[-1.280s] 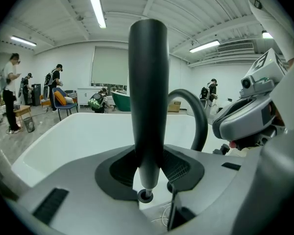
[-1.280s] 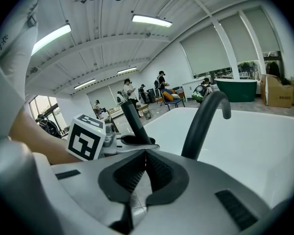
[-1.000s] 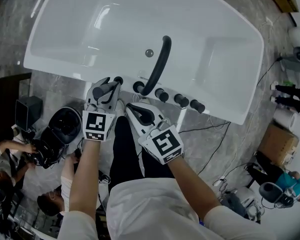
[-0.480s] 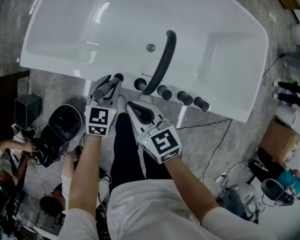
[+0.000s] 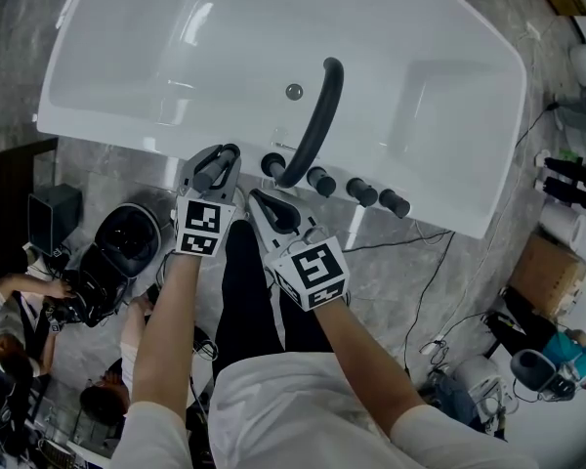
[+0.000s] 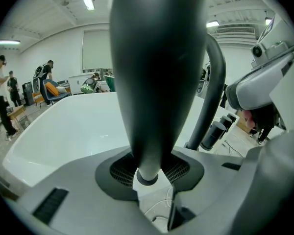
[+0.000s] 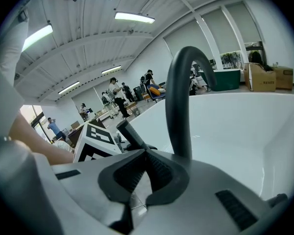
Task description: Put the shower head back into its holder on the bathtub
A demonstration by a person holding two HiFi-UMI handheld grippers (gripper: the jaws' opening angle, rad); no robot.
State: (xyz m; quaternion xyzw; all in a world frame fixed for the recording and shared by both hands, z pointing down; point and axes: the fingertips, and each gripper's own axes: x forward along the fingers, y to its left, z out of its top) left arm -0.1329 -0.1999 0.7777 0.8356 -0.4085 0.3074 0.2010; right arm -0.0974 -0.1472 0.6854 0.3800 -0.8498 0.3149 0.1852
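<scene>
Shower head (image 6: 157,72) clamped in left hand-held gripper (image 5: 220,161) at bathtub (image 5: 449,115) rim, right hand-held gripper (image 5: 262,201) closed, empty

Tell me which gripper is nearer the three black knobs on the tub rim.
Right. The right gripper is left of the knobs, by the spout base; the left gripper is farther left, beyond the spout.

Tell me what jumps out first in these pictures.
The big white bathtub fills the top of the head view, a curved black spout arching over it from its near rim. At that rim the left hand-held gripper is clamped on the black shower head; the right hand-held gripper beside it is shut and empty.
</scene>
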